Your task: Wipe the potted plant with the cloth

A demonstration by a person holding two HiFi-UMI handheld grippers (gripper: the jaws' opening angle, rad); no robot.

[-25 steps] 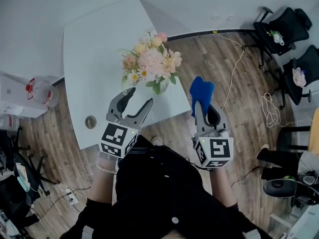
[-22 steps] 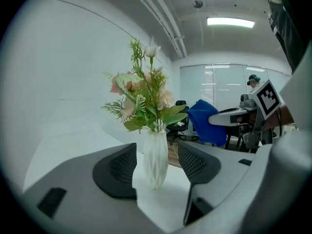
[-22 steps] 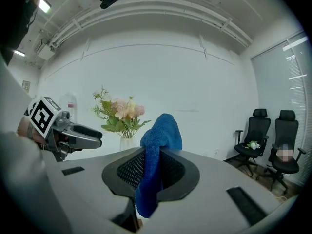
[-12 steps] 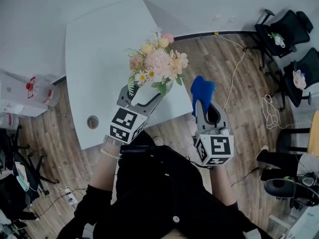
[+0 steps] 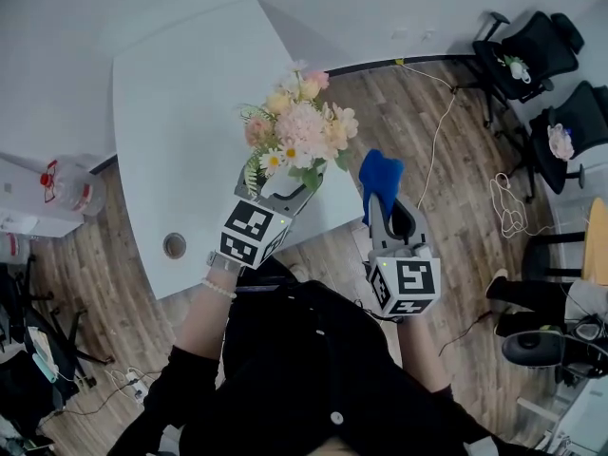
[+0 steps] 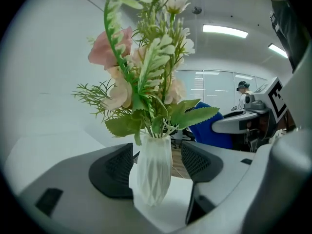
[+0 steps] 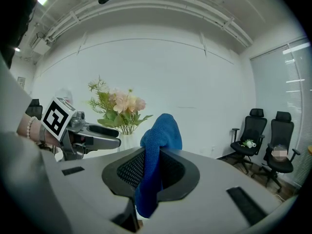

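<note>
L gripper (image 6: 155, 161) jaws opening, wide apart, w/ the white vase (image 6: 153, 182) between them, pads not pressing it. Plant (image 5: 299, 126) stands at the 4 o'clock corner of the table (image 5: 176, 131). R gripper (image 7: 151, 168) clamped tight on blue cloth (image 7: 162, 130), at plant's 3 o'clock, not touching.

Vase (image 6: 154, 175) between opening left hand-held gripper (image 6: 157, 163) jaws; slim gaps beside.

Left gripper (image 5: 277, 186) has pushed forward. A second ago its fingers (image 6: 113, 172) sat short of the potted plant; now they straddle the vase (image 6: 154, 172), one on either side and not pressing on it. Fingers are wider than before and opening.
</note>
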